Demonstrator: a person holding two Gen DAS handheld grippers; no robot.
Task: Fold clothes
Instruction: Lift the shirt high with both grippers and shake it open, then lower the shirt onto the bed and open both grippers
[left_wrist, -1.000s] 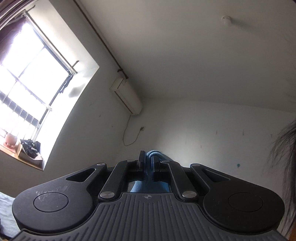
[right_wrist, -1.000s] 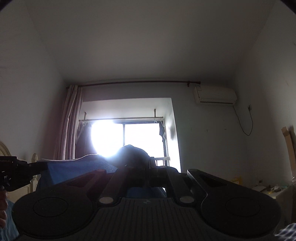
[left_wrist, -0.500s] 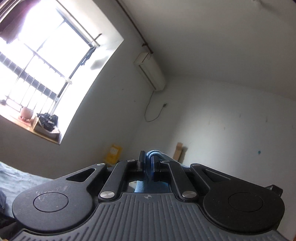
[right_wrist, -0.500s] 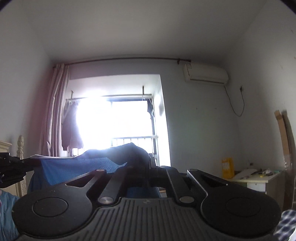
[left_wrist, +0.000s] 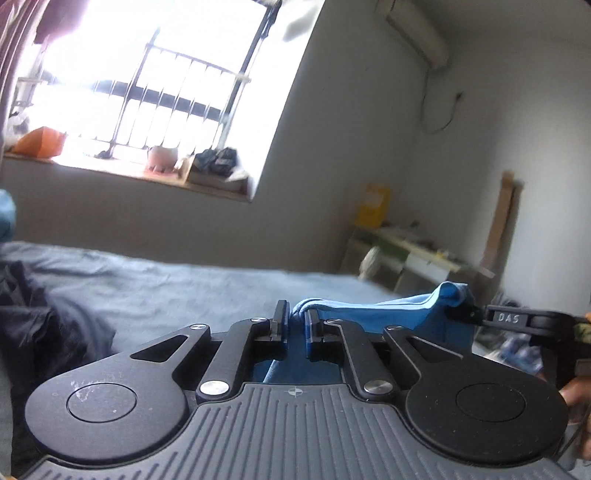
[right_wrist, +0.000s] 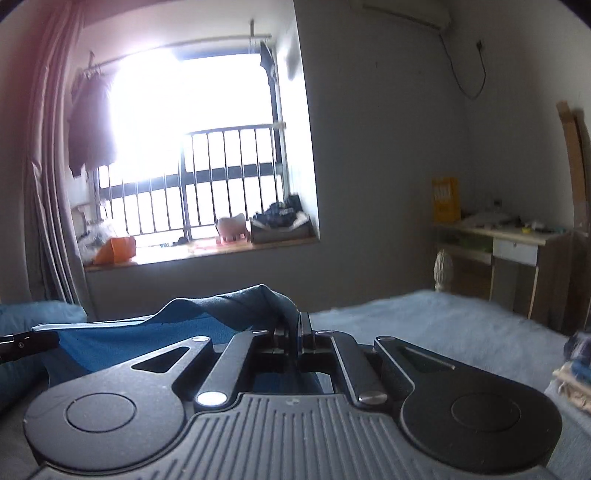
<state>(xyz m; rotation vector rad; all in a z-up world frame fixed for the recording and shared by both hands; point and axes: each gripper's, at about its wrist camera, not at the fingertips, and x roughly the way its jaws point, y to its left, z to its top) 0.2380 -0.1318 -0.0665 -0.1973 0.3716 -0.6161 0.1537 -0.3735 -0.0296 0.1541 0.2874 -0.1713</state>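
Left wrist: left tongs (left_wrist: 295, 325) just been easing apart, blue garment (left_wrist: 373, 314) between, may slip. Right tongs (right_wrist: 293, 332) clamped on hem at 12 o'clock; uneven drop onto bed (left_wrist: 192, 284).

bright barred window (right_wrist: 207, 166), grey walls (right_wrist: 369, 147), bed (left_wrist: 184, 288)

Bright barred window (right_wrist: 207, 155) with grey curtain (right_wrist: 48, 184) at left. Wooden sill holds orange bag (right_wrist: 116, 249) and pale pink pot (right_wrist: 231, 225). White desk (right_wrist: 517, 243) and yellow box (right_wrist: 446, 204) by far wall.
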